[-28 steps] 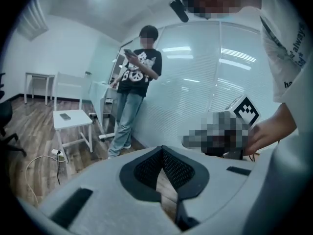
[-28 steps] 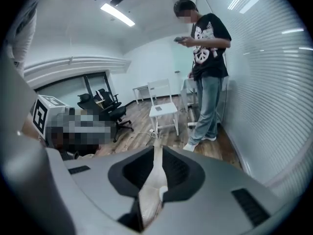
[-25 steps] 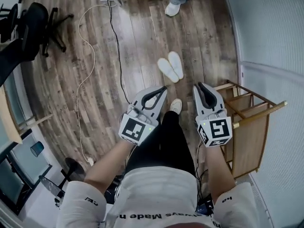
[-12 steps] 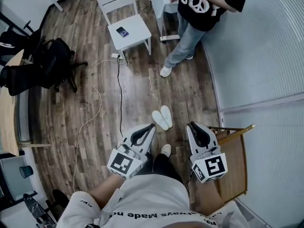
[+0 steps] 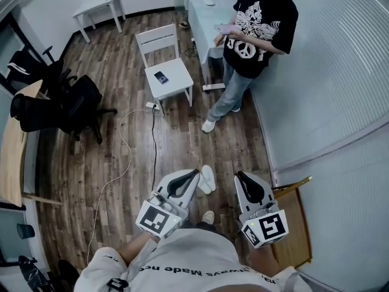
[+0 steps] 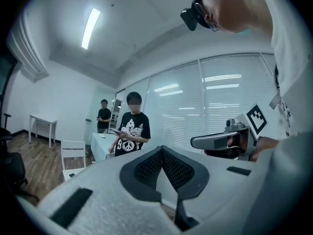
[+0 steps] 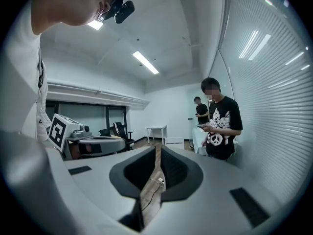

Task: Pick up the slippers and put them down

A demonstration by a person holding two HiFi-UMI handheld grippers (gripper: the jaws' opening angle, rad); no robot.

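A pair of white slippers point(image 5: 208, 177) lies side by side on the wood floor, far below both grippers and partly hidden behind my left gripper point(image 5: 196, 173). That gripper is held level, its pads meeting at the tips with nothing between them point(image 6: 162, 149). My right gripper point(image 5: 238, 176) is level beside it and also empty. Its jaws have just been closing and now stand a thin slit apart point(image 7: 157, 147), with floor showing through the slit. Neither gripper touches the slippers.
A person in a black T-shirt point(image 5: 249, 35) stands ahead by the blinds. A white chair point(image 5: 167, 72), a white table point(image 5: 209, 14) and black office chairs point(image 5: 67, 102) stand further off. A cable point(image 5: 124, 157) runs across the floor. A wooden rack point(image 5: 295, 218) stands at my right.
Both grippers have risen high above the floor and levelled out. The slippers stay on the floor and look smaller. The view now takes in the chair, the table and the standing person.
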